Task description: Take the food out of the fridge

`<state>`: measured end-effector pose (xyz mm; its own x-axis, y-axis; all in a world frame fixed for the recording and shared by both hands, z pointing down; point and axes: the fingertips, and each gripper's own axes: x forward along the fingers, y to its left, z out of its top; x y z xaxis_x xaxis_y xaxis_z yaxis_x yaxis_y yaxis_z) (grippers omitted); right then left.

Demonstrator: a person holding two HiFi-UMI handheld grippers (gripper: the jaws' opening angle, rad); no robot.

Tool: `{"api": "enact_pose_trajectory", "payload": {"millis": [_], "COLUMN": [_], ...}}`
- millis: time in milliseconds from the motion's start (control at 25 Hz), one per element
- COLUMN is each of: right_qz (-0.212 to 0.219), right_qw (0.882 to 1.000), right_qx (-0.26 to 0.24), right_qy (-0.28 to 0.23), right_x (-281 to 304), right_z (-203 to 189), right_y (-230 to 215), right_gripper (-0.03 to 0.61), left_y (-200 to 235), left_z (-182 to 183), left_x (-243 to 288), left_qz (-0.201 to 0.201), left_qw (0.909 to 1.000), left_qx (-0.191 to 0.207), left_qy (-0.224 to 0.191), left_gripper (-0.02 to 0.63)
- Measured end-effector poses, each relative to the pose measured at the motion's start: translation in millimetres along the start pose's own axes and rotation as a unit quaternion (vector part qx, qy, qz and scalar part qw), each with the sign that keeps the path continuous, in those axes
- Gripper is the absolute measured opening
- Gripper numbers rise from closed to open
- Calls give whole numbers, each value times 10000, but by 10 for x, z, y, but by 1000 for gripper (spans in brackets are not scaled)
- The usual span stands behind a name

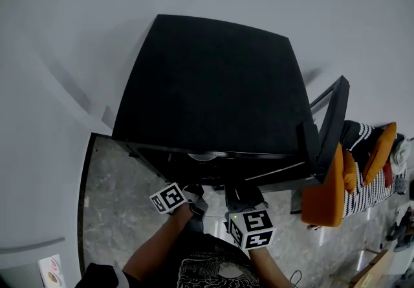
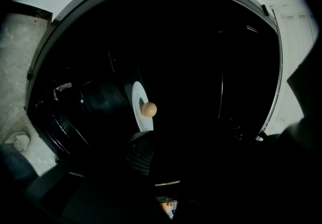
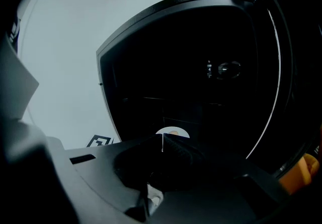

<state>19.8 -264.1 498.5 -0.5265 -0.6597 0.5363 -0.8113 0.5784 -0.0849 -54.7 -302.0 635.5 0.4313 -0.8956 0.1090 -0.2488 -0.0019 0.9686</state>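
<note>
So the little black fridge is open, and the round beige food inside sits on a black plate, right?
Not quite. The fridge is open, its door swung out, and the round beige food is inside, but the plate it sits on is white, not black. The left gripper view shows this most clearly.
</note>
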Motion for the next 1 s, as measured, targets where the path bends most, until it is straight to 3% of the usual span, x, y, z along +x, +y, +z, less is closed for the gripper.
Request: {"api": "enact_pose_trajectory", "payload": {"millis": [360, 1000], "right_qz": [-56, -163], "right_qw": [10000, 9997], "right_qx": [12, 130], "right_qy": [55, 105], "right_x": [103, 228], "right_z": [1, 22], "right_y": [-50, -174], "right_gripper": [23, 23], "left_y": [197, 292], "left_z": [9, 80], "left_x": [116, 379], "left_qz": [42, 88], "left_qw": [9994, 9972], "left_qx": [-345, -736], "left_qy": [14, 76], "left_gripper": [108, 112]}}
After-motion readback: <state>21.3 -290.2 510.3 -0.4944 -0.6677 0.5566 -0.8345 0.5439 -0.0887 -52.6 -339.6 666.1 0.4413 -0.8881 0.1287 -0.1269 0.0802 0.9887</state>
